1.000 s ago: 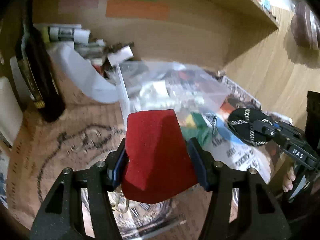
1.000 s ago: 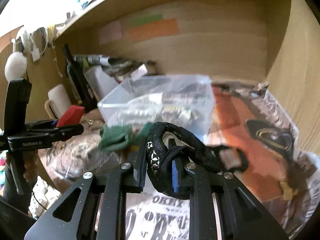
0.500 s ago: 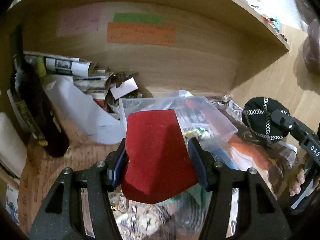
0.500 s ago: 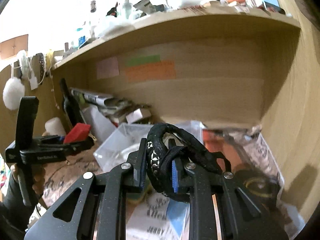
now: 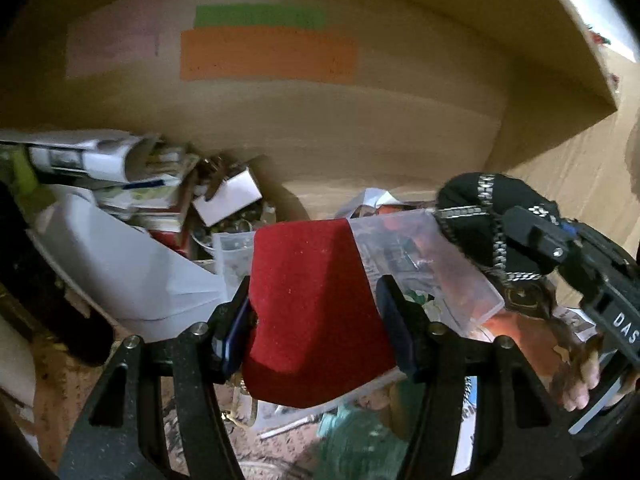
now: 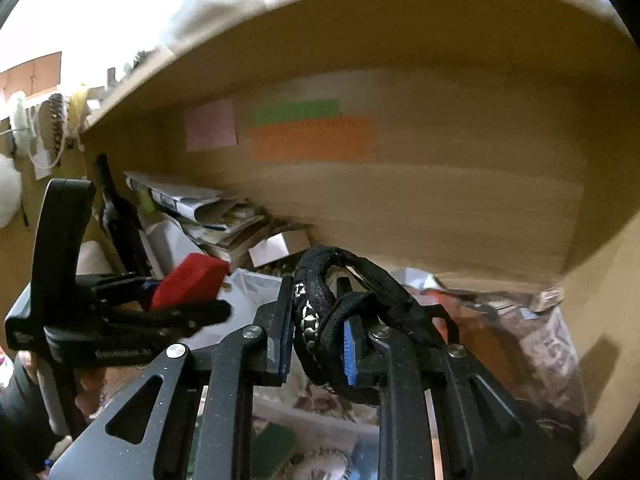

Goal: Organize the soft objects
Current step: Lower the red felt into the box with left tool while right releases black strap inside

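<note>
My left gripper (image 5: 316, 320) is shut on a red foam wedge (image 5: 312, 304), held above and in front of a clear plastic box (image 5: 452, 264). The wedge also shows in the right wrist view (image 6: 188, 280), held by the left gripper (image 6: 192, 304). My right gripper (image 6: 316, 340) is shut on a black woven strap bundle (image 6: 340, 292), raised over the box; in the left wrist view the bundle (image 5: 480, 216) is at the right, above the box's right end. A green soft item (image 5: 352, 436) lies low, beneath the left gripper.
A wooden shelf back wall (image 5: 360, 120) carries pink, green and orange paper labels (image 5: 268, 56). A dark bottle (image 6: 120, 216), rolled papers (image 5: 84, 156) and a white sheet (image 5: 120, 272) crowd the left. Printed paper (image 6: 532, 344) covers the surface at right.
Both grippers have risen and moved forward toward the shelf back, still holding their items. The right gripper has come closer to the left one, above the clear box.
</note>
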Demonstrator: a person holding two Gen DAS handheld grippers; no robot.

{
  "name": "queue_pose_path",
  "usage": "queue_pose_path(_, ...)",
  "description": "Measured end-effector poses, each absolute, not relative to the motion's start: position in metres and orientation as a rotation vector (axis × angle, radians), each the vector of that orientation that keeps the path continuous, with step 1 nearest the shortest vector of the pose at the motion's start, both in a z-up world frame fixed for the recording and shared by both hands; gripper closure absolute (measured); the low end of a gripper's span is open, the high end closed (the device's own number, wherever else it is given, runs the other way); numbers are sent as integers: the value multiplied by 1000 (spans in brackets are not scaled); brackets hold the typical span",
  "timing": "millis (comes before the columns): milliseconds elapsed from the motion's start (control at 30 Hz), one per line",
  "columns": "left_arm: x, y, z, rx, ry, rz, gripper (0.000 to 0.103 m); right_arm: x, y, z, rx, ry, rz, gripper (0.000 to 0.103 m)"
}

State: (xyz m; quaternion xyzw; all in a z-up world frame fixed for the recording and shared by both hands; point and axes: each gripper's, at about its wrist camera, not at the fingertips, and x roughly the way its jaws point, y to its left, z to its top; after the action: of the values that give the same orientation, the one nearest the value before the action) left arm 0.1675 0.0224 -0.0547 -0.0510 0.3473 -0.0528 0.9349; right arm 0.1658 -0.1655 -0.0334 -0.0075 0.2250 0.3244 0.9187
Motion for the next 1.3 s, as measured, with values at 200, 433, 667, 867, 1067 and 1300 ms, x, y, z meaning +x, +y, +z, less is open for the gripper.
queue_pose_path(200, 200, 19, -78, -106, 793, -122, 44, 196, -149, -53, -18, 566, 682, 85)
queue_pose_path(433, 223, 11, -103, -86, 878, -145, 44, 226, -146, -82, 4, 717, 684, 85)
queue_pose_path(667, 229, -3, -113, -6, 897, -137, 35, 241, -143, -102, 8, 827, 670, 82)
queue_pose_path(867, 223, -3, -112, -5, 901, -144, 27, 238, -151, -99, 3, 839, 662, 58)
queue_pose_path(1067, 205, 1, -98, -15, 851, -147, 22, 224, -170, -86, 25, 796, 659, 38)
queue_pose_path(1300, 170, 8, -65, -52, 738, -151, 13, 192, -185, -61, -4, 698, 641, 35)
